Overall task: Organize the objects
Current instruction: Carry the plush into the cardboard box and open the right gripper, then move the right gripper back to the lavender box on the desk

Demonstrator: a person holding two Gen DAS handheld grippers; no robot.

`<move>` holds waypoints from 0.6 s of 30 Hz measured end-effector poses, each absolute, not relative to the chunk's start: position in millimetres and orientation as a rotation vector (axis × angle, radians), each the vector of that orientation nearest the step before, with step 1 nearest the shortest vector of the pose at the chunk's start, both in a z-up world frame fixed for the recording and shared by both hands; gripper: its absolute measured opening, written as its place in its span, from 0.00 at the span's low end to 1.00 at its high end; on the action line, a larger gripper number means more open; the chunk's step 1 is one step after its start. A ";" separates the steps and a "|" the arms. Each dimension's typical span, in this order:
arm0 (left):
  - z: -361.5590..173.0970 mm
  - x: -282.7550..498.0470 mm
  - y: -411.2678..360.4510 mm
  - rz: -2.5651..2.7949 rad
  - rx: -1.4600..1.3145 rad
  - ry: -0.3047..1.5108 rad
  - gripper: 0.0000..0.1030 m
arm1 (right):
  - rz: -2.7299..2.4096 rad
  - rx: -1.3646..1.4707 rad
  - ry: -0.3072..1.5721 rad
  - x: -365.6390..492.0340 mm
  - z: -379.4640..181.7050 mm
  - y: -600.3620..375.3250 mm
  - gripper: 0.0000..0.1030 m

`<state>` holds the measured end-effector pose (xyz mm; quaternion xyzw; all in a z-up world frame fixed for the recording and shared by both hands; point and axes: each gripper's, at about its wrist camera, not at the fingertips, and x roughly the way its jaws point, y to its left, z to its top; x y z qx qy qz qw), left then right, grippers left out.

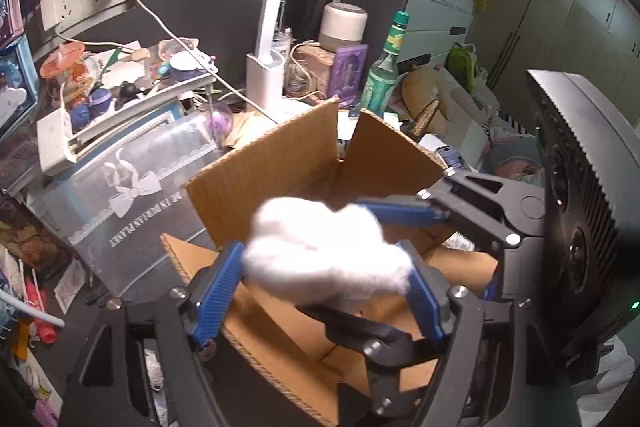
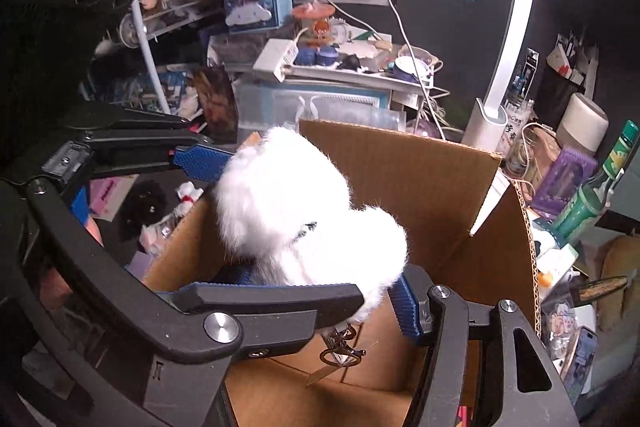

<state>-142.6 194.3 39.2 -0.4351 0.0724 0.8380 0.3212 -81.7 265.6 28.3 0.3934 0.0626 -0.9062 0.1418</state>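
A white fluffy plush item point(image 1: 324, 251) hangs over an open cardboard box point(image 1: 280, 167). My left gripper point(image 1: 324, 279) is shut on it, its blue pads pressing both sides. My right gripper point(image 2: 316, 291) also closes on the same plush point(image 2: 304, 211) from the other side, with a blue fingertip point(image 1: 400, 207) reaching in at the plush's far side in the left wrist view. A small metal charm point(image 2: 340, 347) dangles under the plush inside the box point(image 2: 420, 179). The box floor looks bare brown card.
A white desk lamp point(image 1: 266, 75) stands behind the box. A green bottle point(image 1: 384, 75), a clear storage bin point(image 1: 132, 195), a white tray of toys point(image 1: 100, 99) and cables crowd the desk. A phone point(image 2: 582, 355) lies right of the box.
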 end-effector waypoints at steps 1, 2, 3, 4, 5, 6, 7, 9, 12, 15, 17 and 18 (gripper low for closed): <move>40.0 -143.1 192.1 2.213 -1.144 0.193 0.81 | -2.624 1.139 0.199 -81.3 28.4 265.1 0.65; 41.3 -142.6 189.7 2.225 -1.142 0.195 0.82 | -2.632 1.134 0.211 -80.4 28.7 264.6 0.74; 42.8 -143.8 187.7 2.229 -1.141 0.194 0.83 | -2.641 1.128 0.222 -79.1 29.7 264.2 0.78; 44.9 -143.4 184.9 2.234 -1.136 0.189 0.83 | -2.649 1.117 0.231 -77.4 30.6 264.1 0.83; 46.7 -142.9 182.3 2.237 -1.132 0.184 0.84 | -2.654 1.102 0.236 -76.1 31.6 263.9 0.84; 49.3 -141.3 179.1 2.243 -1.124 0.181 0.84 | -2.657 1.093 0.238 -75.0 32.6 263.4 0.84; 51.5 -139.5 176.4 2.251 -1.114 0.183 0.84 | -2.658 1.086 0.234 -73.8 33.3 263.1 0.84; 58.0 -134.0 167.8 2.279 -1.080 0.189 0.84 | -2.648 1.050 0.189 -70.0 35.5 262.6 0.84; 73.2 -117.2 138.7 2.350 -1.001 0.176 0.87 | -2.588 0.945 0.100 -58.8 41.1 255.6 0.84; 83.6 -100.4 104.1 2.428 -0.942 0.137 0.90 | -2.557 0.816 0.091 -42.3 50.7 237.4 0.84; 87.5 -88.0 75.6 2.493 -0.910 0.099 0.91 | -2.539 0.749 0.115 -33.5 57.4 221.1 0.84; 88.0 -81.8 61.9 2.521 -0.898 0.079 0.93 | -2.526 0.724 0.129 -29.8 60.1 211.4 0.84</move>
